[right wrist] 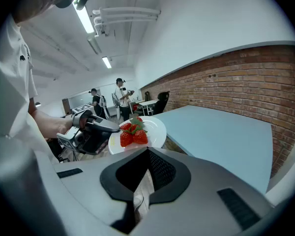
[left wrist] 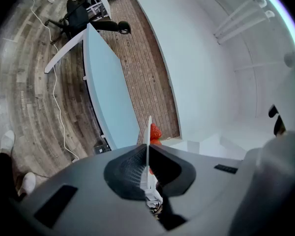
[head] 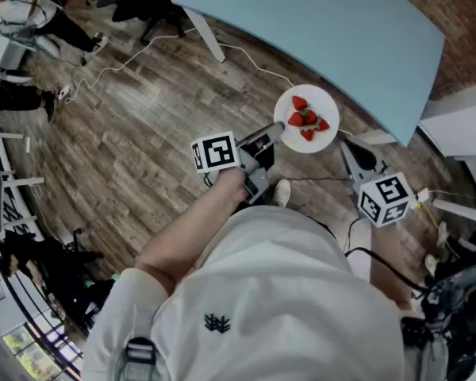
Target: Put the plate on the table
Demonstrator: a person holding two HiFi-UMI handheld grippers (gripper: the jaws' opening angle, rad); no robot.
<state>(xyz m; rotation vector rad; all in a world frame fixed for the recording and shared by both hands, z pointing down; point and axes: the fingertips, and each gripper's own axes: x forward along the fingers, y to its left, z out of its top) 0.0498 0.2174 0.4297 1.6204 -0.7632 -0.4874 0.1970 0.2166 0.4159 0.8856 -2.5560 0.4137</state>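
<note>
A white plate (head: 325, 105) with several strawberries (head: 305, 119) hangs in the air just off the near edge of the light blue table (head: 325, 30). My left gripper (head: 276, 130) is shut on the plate's left rim. In the left gripper view the plate (left wrist: 149, 127) shows edge-on, pinched between the jaws of the left gripper (left wrist: 147, 151), with a strawberry (left wrist: 155, 132) behind it. My right gripper (head: 347, 148) hovers to the right of the plate, apart from it, shut and empty. The right gripper view shows the right gripper (right wrist: 147, 154) pointing at the plate (right wrist: 155, 129) and the table (right wrist: 216, 132).
Wood-plank floor (head: 143, 117) lies below, crossed by a white cable (head: 127, 62). The table's white leg (head: 210, 42) stands at its left end. People and an office chair (head: 147, 6) are at the far left. A brick wall (right wrist: 236, 82) runs behind the table.
</note>
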